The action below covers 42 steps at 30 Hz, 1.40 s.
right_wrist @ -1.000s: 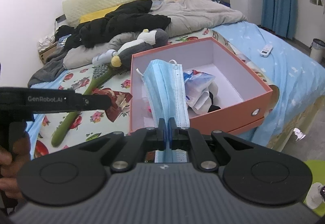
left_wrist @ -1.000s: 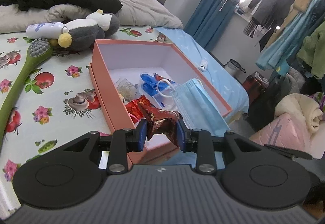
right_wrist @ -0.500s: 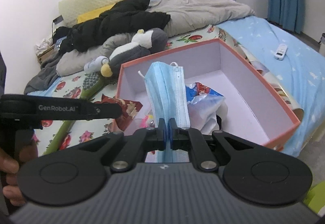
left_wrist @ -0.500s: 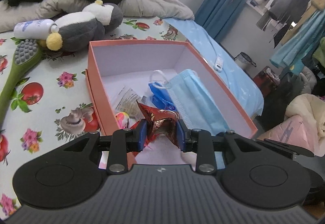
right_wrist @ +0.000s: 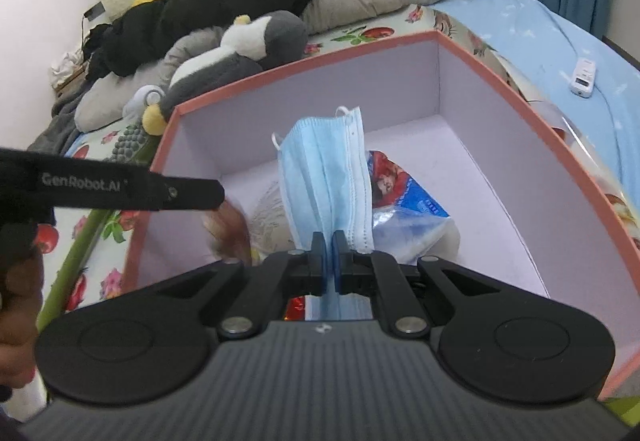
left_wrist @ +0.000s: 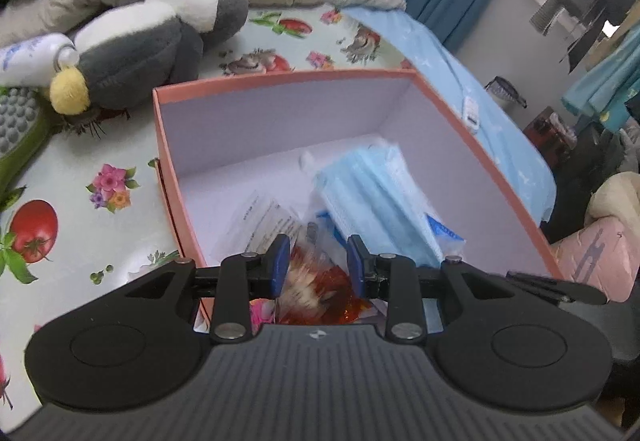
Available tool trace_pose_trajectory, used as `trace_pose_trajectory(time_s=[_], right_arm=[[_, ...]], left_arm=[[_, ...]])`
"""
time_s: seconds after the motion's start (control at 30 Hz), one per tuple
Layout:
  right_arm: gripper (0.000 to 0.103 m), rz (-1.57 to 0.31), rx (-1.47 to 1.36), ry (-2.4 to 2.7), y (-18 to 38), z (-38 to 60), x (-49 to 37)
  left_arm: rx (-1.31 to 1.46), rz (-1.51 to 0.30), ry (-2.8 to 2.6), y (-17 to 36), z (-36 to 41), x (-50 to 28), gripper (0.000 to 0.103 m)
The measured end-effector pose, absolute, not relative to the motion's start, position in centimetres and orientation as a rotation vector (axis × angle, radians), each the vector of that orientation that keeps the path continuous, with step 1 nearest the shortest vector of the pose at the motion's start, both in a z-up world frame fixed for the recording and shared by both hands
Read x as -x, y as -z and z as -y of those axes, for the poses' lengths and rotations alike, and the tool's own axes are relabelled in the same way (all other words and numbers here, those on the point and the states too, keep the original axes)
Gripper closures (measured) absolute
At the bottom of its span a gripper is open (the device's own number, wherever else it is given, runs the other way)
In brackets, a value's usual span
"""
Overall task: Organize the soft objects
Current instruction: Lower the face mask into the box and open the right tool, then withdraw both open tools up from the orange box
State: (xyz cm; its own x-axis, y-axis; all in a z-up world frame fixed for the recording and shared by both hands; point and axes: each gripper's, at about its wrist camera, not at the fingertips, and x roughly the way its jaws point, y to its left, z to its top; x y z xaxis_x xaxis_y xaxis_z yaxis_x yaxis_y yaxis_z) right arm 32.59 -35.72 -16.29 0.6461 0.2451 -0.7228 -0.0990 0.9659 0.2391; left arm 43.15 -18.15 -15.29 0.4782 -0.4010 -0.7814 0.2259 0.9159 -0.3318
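Holding both items over the salmon-pink cardboard box [right_wrist: 532, 145] for deposit: your right gripper [right_wrist: 328, 247] pinches the pleated blue face mask [right_wrist: 324, 177]; your left gripper [left_wrist: 318, 261], fingers spread, lets the crinkled red wrapper [left_wrist: 320, 287] fall inside.

Pale blue pleated mask [right_wrist: 326, 177] with white ear loops, pinched between black fingers [right_wrist: 318, 255] with blue pads. Beyond them, a salmon-pink box [right_wrist: 496, 81], lilac-white inside. Red, blurred wrapper [left_wrist: 316, 287] between the other blue pads [left_wrist: 280, 265]. Left of those, a grey, white and yellow plush [left_wrist: 152, 37] on a pale sheet [left_wrist: 80, 225] printed with tomatoes and flowers.
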Motion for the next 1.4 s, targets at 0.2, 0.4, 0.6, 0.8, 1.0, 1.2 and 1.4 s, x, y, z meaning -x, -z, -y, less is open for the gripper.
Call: trace_pose_trajectory(time_s=[0.2,0.4,0.6,0.8,1.0,1.2,1.4], right_arm=[[0.095,-0.884,-0.176,-0.182,17.5,35.9,-34.7],[0.07,-0.895,-0.167,-0.181,17.6,35.7,-35.1],[0.041,-0.874,-0.169,-0.178,16.3,35.5,-33.8],[0.041,-0.805,-0.184,-0.162,12.9,35.8,-30.6],[0.041,-0.705,-0.182,-0.128,8.6,36.0,-26.4],[0.041,-0.604,-0.177,-0.113,4.4,35.9,-22.2],[0.041,-0.535,-0.176,-0.102,1.6,35.5,-18.0]], left_arm=[[0.194,-1.027,0.39,17.0,18.4,-45.3,0.067],[0.191,-1.01,0.389,16.6,18.1,-45.5,0.054],[0.19,-0.962,0.378,13.7,16.8,-43.4,0.054],[0.191,-0.889,0.387,9.3,15.7,-39.3,0.054],[0.191,-0.819,0.413,4.7,14.9,-34.5,0.054],[0.169,-0.74,0.451,0.9,15.2,-29.3,0.054],[0.157,-0.684,0.481,-1.8,15.0,-24.3,0.054]])
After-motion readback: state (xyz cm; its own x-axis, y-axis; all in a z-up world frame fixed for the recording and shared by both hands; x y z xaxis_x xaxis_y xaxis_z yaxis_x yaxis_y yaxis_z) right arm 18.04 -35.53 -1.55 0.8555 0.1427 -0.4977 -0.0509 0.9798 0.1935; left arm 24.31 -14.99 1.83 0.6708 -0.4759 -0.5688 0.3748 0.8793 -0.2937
